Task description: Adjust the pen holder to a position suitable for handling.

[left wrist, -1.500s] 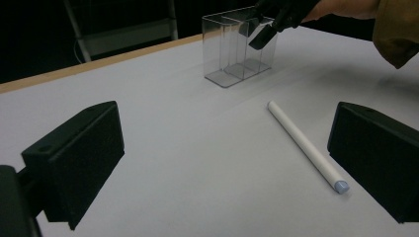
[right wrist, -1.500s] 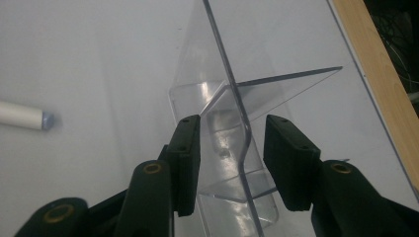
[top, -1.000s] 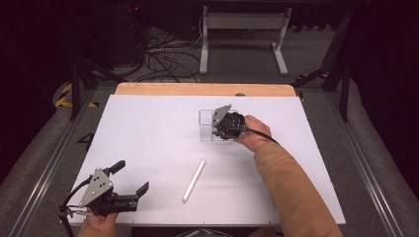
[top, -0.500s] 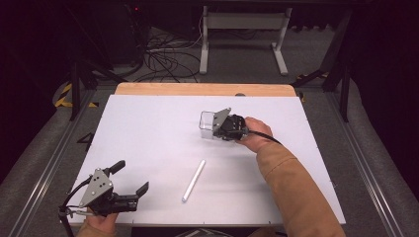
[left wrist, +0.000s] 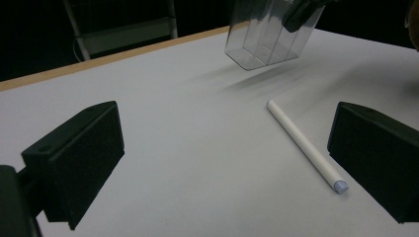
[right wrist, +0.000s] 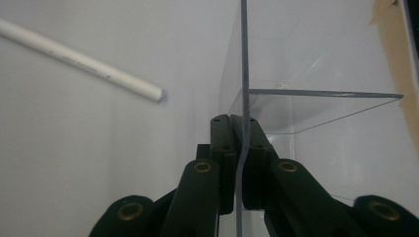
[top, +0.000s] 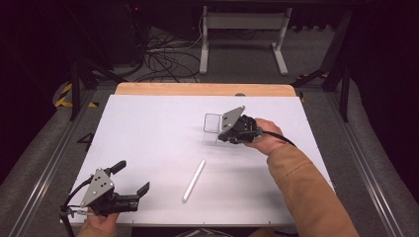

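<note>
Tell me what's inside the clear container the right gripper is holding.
Nothing visible: the clear container, pinched by the right gripper, shows empty compartments; the white pen lies outside on the table.

The box (left wrist: 269,37) looks like clear, glossy plastic, thin-walled and see-through. The pen (left wrist: 306,145) is smooth matt white, likely plastic. The table (top: 148,133) has a matt white top with a bare wood far edge. The left gripper (top: 129,180) has matt black jaws and a dull grey metal plate.
</note>
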Demonstrator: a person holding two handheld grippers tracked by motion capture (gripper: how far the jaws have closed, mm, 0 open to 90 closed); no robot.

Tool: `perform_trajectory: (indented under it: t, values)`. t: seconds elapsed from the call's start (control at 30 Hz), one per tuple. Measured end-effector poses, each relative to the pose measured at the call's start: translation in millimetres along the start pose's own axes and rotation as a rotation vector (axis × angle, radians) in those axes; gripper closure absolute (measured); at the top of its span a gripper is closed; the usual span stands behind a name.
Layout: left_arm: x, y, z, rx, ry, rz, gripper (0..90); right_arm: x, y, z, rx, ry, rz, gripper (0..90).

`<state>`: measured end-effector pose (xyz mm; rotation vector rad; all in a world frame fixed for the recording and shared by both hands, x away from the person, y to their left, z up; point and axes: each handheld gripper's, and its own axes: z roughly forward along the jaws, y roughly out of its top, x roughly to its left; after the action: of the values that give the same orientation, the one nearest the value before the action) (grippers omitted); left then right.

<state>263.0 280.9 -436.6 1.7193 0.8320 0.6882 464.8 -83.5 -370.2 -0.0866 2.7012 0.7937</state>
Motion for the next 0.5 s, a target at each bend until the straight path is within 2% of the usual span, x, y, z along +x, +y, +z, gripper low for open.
perform_trajectory:
  t: [0.27,0.5]
  values:
    - [-1.2,1.1,3.2,0.005,-0.005,0.006,1.6,22.0,-5.1,-8.3,0.04,0.088,-0.004,87.2]
    - [-2.0,1.5,5.7,0.009,-0.014,0.008,1.6,35.9,-7.0,-5.4,0.068,0.165,-0.006,87.2]
